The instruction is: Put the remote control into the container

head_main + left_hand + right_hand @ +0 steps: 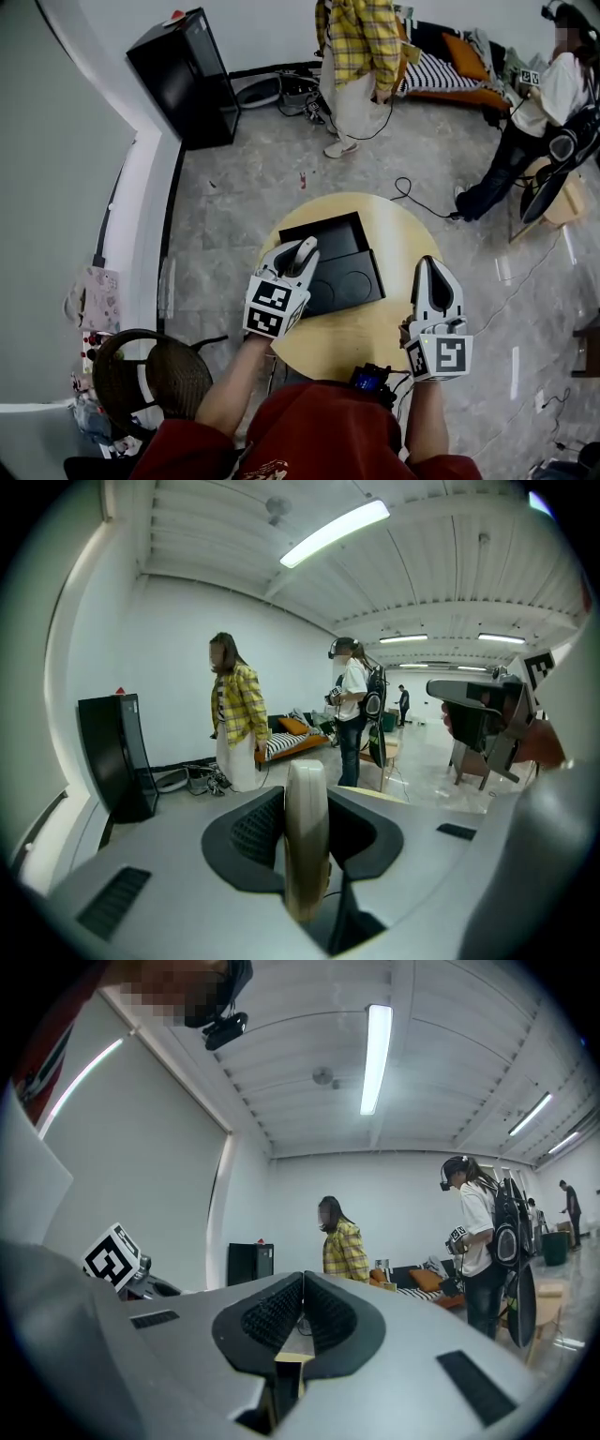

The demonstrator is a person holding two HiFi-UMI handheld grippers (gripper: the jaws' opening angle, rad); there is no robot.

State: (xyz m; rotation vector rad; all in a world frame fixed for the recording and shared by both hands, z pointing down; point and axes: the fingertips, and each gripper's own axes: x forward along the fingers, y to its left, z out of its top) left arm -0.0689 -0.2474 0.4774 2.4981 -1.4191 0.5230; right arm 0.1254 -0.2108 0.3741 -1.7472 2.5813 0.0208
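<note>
A cream remote control (306, 855) stands edge-on between the dark pads of my left gripper (306, 794), which is shut on it. In the head view the left gripper (302, 251) hangs over the left part of the black container (352, 281), an open box lying on the round yellow table (356, 333). The remote's tip barely shows there. My right gripper (432, 269) is over the table's right side, apart from the container. Its jaws (301, 1288) meet with nothing between them.
A person in a yellow plaid shirt (359, 52) stands beyond the table, and another person (548, 108) at the far right. A black cabinet (186, 77) stands by the wall, a wicker chair (150, 375) at the near left. Cables (412, 197) lie on the floor.
</note>
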